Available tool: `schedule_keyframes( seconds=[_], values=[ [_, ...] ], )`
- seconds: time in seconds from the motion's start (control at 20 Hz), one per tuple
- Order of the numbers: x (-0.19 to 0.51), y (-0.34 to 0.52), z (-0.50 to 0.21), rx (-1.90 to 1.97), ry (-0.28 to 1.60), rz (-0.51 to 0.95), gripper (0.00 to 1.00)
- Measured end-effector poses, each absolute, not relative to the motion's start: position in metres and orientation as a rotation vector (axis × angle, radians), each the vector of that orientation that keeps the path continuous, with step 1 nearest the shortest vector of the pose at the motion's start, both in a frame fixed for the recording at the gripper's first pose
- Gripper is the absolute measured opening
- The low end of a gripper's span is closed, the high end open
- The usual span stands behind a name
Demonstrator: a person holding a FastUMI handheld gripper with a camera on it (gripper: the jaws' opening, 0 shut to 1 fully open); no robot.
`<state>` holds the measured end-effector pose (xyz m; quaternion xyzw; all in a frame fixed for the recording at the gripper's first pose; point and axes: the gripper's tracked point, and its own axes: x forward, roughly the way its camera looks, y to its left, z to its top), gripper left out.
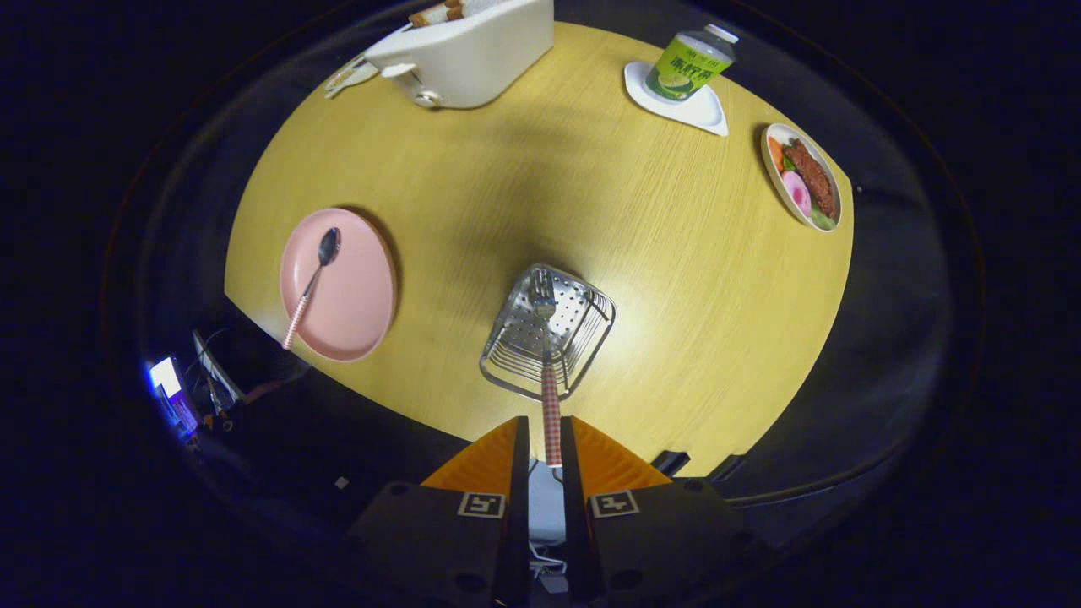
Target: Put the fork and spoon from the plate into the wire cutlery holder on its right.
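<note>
In the gripper view, the tongs [540, 435] are clamping the checked-handled steel fork [547, 363], tines hanging over the wire cutlery holder [549, 329] at twelve o'clock. Next: lowering, releasing. The matching spoon [314, 279] is lying on the pink round plate [355, 295] at ten o'clock on the worktop [676, 253].

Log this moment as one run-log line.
gripper: shut on fork handle | fork: tines over wire cutlery holder, not released | spoon: on pink plate | done: none yet
</note>
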<state>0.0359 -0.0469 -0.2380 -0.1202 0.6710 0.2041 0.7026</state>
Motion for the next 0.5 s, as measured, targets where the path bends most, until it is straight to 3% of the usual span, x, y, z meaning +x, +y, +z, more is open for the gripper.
schedule_keyframes(
  seconds=[0.25,0.5],
  values=[
    [0.008,0.033,-0.200,-0.046,1.321,0.565,0.24],
    [-0.030,0.147,-0.208,0.232,1.291,0.648,0.35]
  ],
)
